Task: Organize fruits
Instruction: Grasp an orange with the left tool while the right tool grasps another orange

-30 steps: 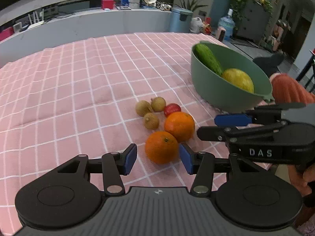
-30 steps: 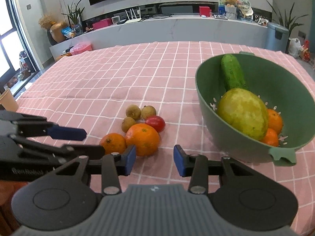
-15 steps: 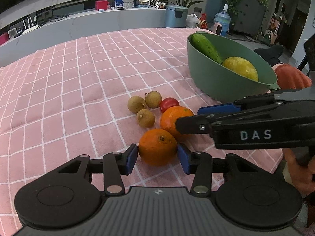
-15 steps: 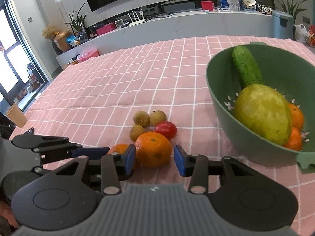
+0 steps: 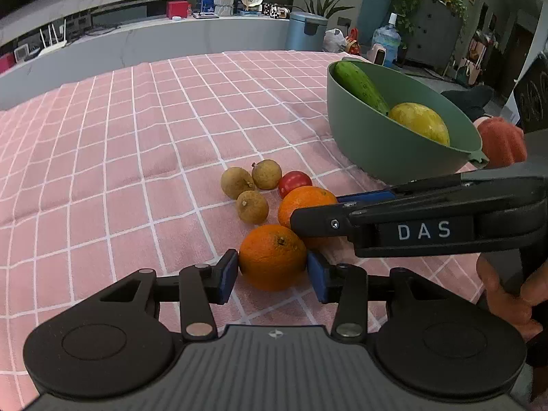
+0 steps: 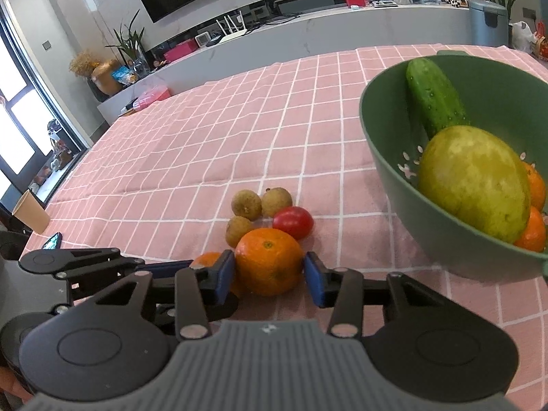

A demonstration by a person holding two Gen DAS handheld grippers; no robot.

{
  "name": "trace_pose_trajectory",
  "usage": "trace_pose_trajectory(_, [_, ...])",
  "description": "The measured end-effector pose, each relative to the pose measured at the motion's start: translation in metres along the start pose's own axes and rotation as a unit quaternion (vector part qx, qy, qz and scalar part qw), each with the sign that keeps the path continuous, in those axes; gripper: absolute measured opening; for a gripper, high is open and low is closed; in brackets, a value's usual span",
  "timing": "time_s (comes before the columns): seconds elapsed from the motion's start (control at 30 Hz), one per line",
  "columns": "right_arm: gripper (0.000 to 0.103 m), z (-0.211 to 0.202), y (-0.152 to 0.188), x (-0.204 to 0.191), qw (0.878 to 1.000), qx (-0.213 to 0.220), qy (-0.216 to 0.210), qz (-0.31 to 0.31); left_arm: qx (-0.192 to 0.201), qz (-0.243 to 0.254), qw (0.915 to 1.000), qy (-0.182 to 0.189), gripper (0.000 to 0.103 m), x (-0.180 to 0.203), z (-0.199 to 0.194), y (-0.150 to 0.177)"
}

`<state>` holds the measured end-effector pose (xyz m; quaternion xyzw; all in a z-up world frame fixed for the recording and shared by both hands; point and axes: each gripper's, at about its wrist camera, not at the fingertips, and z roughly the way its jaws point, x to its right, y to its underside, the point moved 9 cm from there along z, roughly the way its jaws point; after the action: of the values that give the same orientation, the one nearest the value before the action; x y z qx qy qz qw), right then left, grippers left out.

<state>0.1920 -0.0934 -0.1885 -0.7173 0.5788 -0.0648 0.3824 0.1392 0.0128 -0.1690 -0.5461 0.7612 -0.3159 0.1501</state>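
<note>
Left wrist view: both tongs [image 5: 272,270] [image 6: 269,275] stand apart, each straddling an orange [image 5: 272,257] [image 6: 269,260]; crowded closures risk collision.

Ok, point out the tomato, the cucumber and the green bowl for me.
tomato [image 6: 293,222], right wrist view, middle of its red skin.
cucumber [image 6: 433,97], right wrist view, mid-length of its body.
green bowl [image 5: 376,144], left wrist view, outer wall.

In the right wrist view, the near orange [image 6: 209,261] is mostly hidden behind the right gripper's left finger [image 6: 224,275]. The bowl [image 6: 383,157] is cut off by the right edge, and its two oranges [image 6: 536,188] are half covered by the mango [image 6: 474,181].
</note>
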Motion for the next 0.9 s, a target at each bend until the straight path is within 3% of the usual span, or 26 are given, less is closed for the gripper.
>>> trace_pose_trajectory(0.4, [0.039, -0.043, -0.004, -0.008, 0.999, 0.025, 0.004, -0.038, -0.002, -0.043, 0.9987, -0.027, 0.049, -0.007, -0.023, -0.001])
trace_pose_trajectory(0.63, [0.039, -0.076, -0.006, -0.009, 0.997, 0.043, 0.001, -0.056, 0.024, -0.085, 0.9959, -0.018, 0.049, 0.001, -0.053, -0.013])
trace_pose_trajectory(0.9, [0.039, -0.119, -0.018, 0.001, 0.992, 0.07, 0.02, -0.107, 0.045, -0.084, 0.9955, 0.001, 0.049, 0.032, -0.074, -0.048])
